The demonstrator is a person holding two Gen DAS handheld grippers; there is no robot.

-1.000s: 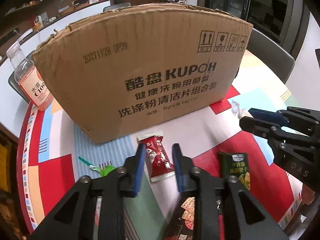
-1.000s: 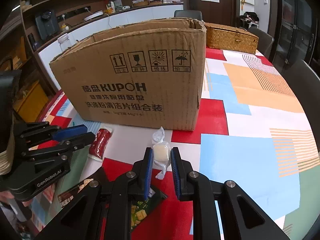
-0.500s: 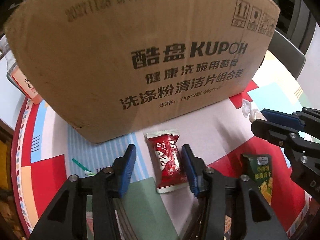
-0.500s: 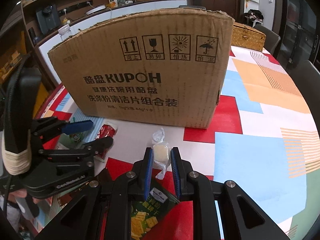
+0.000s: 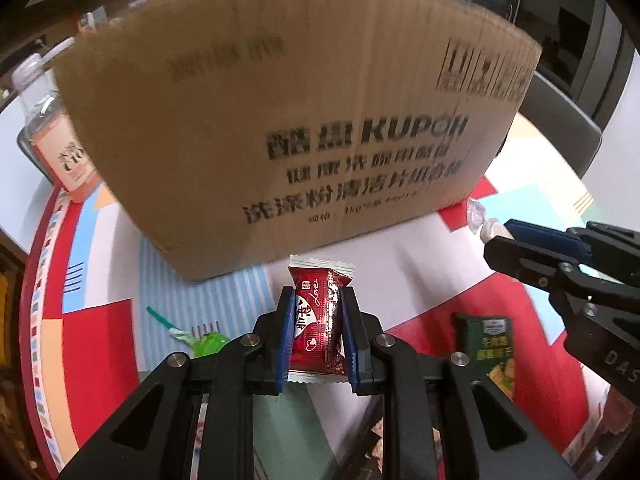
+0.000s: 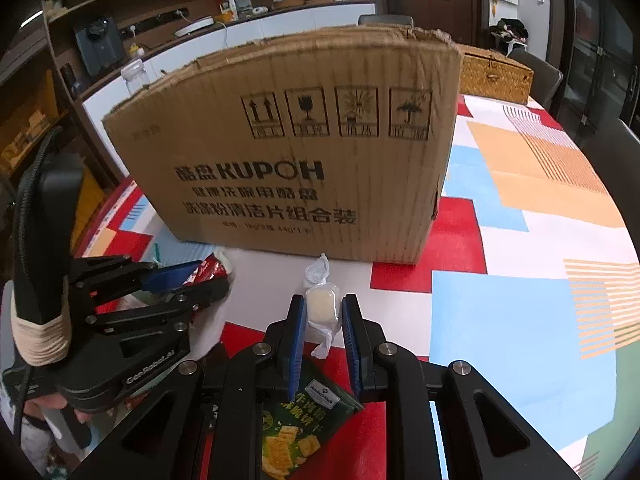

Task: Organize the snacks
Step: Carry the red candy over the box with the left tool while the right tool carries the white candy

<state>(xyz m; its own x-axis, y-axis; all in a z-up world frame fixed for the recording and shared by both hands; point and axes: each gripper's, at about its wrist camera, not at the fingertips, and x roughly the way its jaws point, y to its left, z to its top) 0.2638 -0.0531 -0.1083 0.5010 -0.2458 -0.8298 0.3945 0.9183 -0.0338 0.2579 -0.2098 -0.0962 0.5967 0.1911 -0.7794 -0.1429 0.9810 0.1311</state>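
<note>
At the bottom centre of the left wrist view our left gripper [image 5: 316, 332] has its jaws closing on a small red foil snack packet with white crimped ends [image 5: 318, 320], the blue pads already pinching its long sides while the packet lies just in front of the box's lower edge. In the right wrist view our right gripper [image 6: 323, 320], low in the middle of the frame, has its jaws closed on a pale candy in a clear twisted wrapper [image 6: 322, 304], and beneath them lies a dark green cracker packet [image 6: 298, 428] on the counter [image 6: 520, 320] with its red, blue and white patterned covering. Beyond both stands a tall brown cardboard box with black printing [image 6: 304, 152], filling the middle of each frame, and it looks like the place for the snacks. To do this step well, we should let the left jaws settle firmly before lifting, since foil is slippery and the packet may twist. Then we lift straight up, high enough to clear the box's torn top rim, and keep the two grippers apart so they do not knock together. At far upper left of the left view a clear plastic bottle with an orange label [image 5: 56, 136] stands beside the box; we should steer clear of it.
</note>
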